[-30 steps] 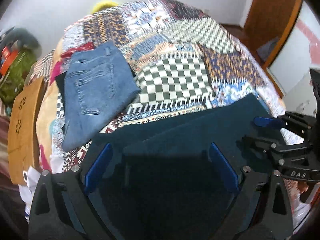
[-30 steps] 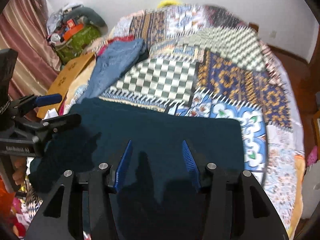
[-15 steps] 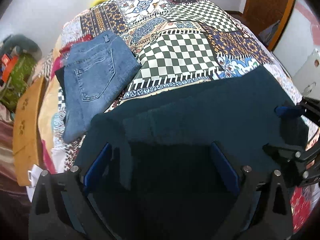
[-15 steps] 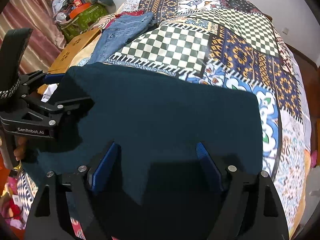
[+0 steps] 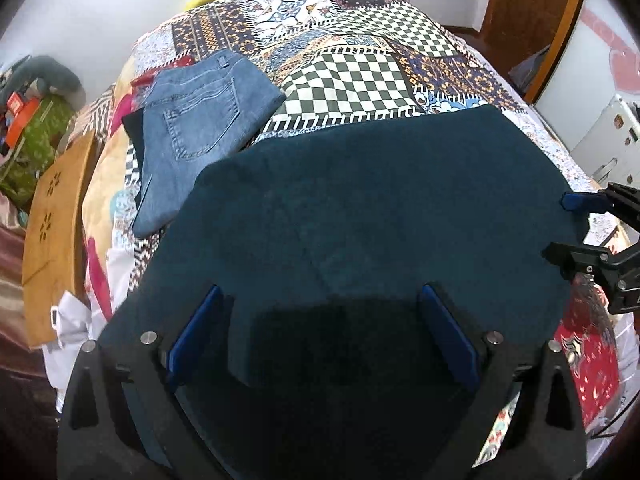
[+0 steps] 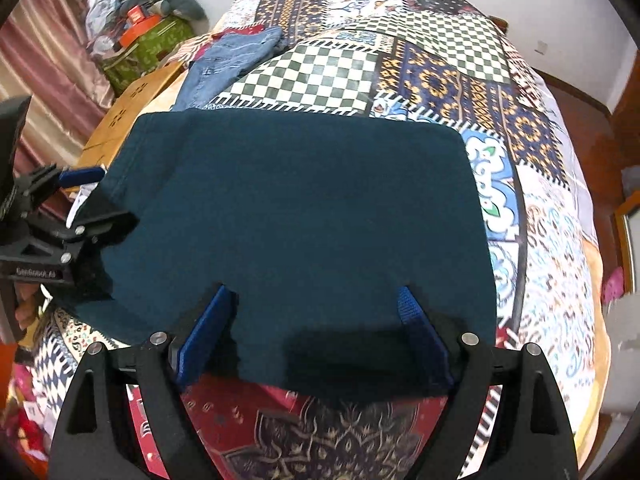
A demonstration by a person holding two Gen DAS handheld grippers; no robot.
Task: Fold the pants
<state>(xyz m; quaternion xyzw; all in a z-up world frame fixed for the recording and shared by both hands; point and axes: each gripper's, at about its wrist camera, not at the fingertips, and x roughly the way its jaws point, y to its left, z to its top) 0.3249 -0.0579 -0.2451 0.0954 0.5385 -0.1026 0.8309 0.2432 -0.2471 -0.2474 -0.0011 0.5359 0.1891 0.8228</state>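
Dark teal pants [image 5: 372,216] lie folded flat on a patchwork bedspread [image 5: 352,68]; they also show in the right wrist view [image 6: 296,216]. My left gripper [image 5: 320,300] is open, its blue fingers spread above the near left part of the pants. My right gripper [image 6: 312,300] is open, its fingers spread over the near edge of the pants. Neither holds anything. The right gripper shows at the right edge of the left wrist view [image 5: 580,224]. The left gripper shows at the left edge of the right wrist view [image 6: 92,196].
Folded blue jeans [image 5: 196,120] lie at the bed's far left, also in the right wrist view [image 6: 228,60]. A brown board [image 5: 56,220] and a green bag [image 6: 144,52] stand beside the bed. A wooden door [image 5: 532,20] is at the far right.
Both grippers have drawn back toward the near edge of the pants and stayed open. The raised fold seen earlier now lies flat.
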